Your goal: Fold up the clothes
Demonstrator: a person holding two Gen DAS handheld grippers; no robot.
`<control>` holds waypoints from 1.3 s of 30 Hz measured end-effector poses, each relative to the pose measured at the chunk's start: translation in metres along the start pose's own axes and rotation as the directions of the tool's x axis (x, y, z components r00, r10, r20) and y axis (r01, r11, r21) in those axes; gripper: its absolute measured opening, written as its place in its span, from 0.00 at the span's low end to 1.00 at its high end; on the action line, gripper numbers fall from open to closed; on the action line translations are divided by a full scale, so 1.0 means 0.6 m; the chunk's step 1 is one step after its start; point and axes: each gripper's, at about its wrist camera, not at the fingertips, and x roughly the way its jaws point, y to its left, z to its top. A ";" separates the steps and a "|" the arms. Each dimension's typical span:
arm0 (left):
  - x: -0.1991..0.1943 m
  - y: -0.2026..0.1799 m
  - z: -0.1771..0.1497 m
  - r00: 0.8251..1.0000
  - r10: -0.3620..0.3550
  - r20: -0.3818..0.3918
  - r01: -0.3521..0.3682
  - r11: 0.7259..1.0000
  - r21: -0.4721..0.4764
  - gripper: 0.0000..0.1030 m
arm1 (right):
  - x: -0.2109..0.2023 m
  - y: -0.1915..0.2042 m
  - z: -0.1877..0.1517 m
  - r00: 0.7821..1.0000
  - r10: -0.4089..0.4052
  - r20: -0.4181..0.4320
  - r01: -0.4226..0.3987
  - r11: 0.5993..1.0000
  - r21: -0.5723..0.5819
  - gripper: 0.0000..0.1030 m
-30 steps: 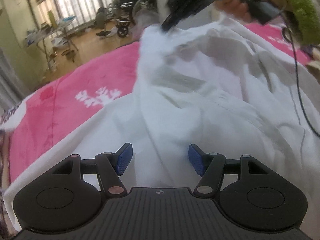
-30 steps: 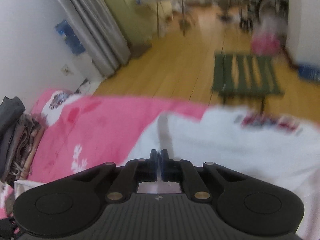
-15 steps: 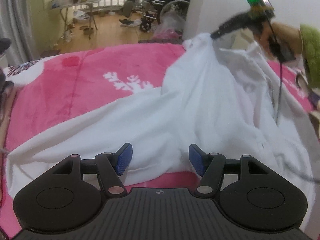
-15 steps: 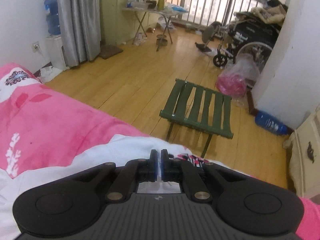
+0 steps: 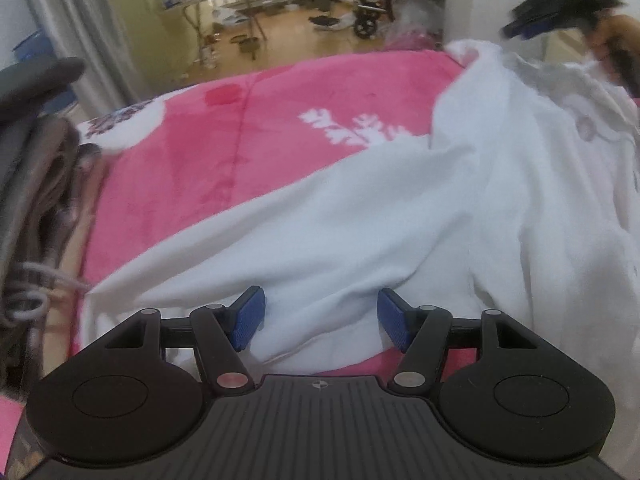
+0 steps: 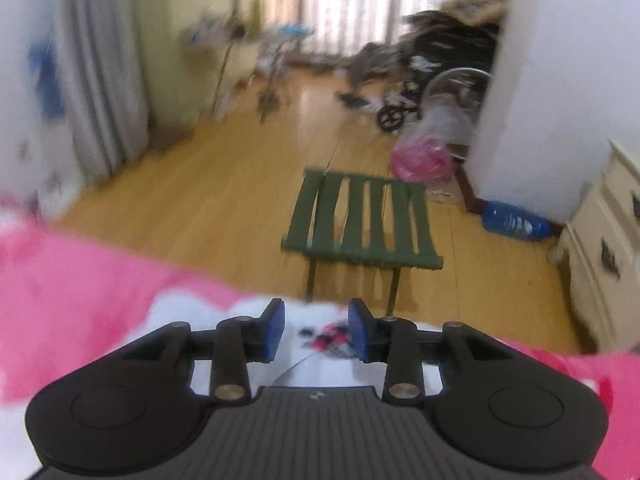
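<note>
Left gripper [image 5: 321, 322], right gripper [image 6: 316, 330]: jaws apart

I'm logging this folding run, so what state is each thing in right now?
left gripper: open, holding nothing, over the garment's hem
right gripper: open, holding nothing
white garment: unfolded, rumpled, spread on the blanket
pink blanket: laid flat
green stool: upright on the floor

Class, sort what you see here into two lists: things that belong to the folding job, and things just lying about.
Job:
white garment
left gripper
right gripper
pink blanket

Lying about:
green stool
wheelchair
blue bottle
pink bag
</note>
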 end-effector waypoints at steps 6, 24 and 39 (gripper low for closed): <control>-0.085 -0.003 -0.002 0.995 -0.054 0.088 0.054 0.999 0.010 0.62 | -0.165 -0.123 0.041 0.998 0.061 0.027 -0.064 0.989 0.134 0.39; -0.228 -0.114 -0.142 0.939 -0.330 -0.099 0.343 0.922 0.182 0.65 | -0.419 -0.034 -0.320 0.746 0.647 -0.159 -0.473 0.682 0.558 0.41; -0.187 -0.050 -0.197 0.876 -0.441 -0.197 0.439 0.897 -0.051 0.65 | -0.380 0.061 -0.546 0.663 0.688 -0.296 -0.311 0.612 0.727 0.40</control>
